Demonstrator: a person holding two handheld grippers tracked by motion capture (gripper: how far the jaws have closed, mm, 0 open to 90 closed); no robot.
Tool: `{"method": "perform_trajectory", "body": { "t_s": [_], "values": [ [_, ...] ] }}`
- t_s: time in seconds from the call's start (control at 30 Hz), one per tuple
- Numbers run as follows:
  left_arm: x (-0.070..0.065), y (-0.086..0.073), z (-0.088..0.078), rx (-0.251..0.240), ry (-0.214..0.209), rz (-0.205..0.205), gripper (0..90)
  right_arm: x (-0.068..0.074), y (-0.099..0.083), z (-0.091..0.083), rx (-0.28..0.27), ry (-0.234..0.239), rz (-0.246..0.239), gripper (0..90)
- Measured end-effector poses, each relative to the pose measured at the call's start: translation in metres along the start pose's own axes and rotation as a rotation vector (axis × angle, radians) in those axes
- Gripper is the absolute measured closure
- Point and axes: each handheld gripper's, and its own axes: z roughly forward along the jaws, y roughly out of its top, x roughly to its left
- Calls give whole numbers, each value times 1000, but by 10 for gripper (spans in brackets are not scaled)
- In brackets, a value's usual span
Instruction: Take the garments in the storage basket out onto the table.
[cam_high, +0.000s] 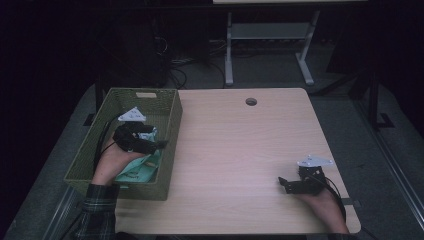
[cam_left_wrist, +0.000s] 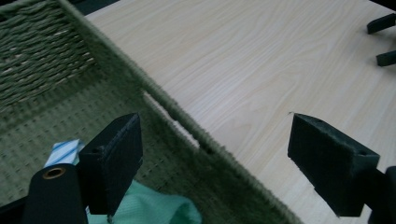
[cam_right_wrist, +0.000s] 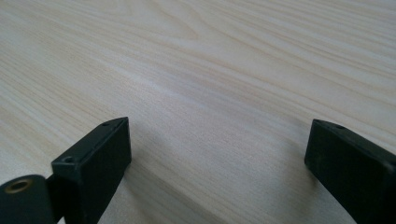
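Observation:
A green woven basket (cam_high: 170, 120) stands on the left part of the light wooden table (cam_high: 240, 150). Inside it lies a mint-green cloth (cam_high: 137, 167) (cam_left_wrist: 154, 207) with a striped piece (cam_left_wrist: 63, 150) beside it. My left gripper (cam_high: 161, 145) (cam_left_wrist: 219, 163) hovers over the basket's right wall (cam_left_wrist: 187, 126), open, with one jaw over the inside and the other over the tabletop, nothing held. My right gripper (cam_high: 283, 183) (cam_right_wrist: 217, 163) rests low over the bare table at the front right, open and empty.
A round cable hole (cam_high: 251, 101) sits near the table's far edge. Behind the table are dark floor, cables and a white desk frame (cam_high: 229, 50). The other gripper's jaw tips (cam_left_wrist: 385, 39) show at the top right of the left gripper view.

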Motion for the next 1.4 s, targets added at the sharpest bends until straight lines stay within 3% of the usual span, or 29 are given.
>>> {"method": "perform_trajectory", "body": {
  "t_s": [0.6, 1.4],
  "values": [
    [24, -16, -14, 4, 62, -47, 217, 0, 0, 0, 0, 0, 0, 65],
    [47, -39, 3, 65, 111, -82, 285, 0, 0, 0, 0, 0, 1, 65]
  ]
}}
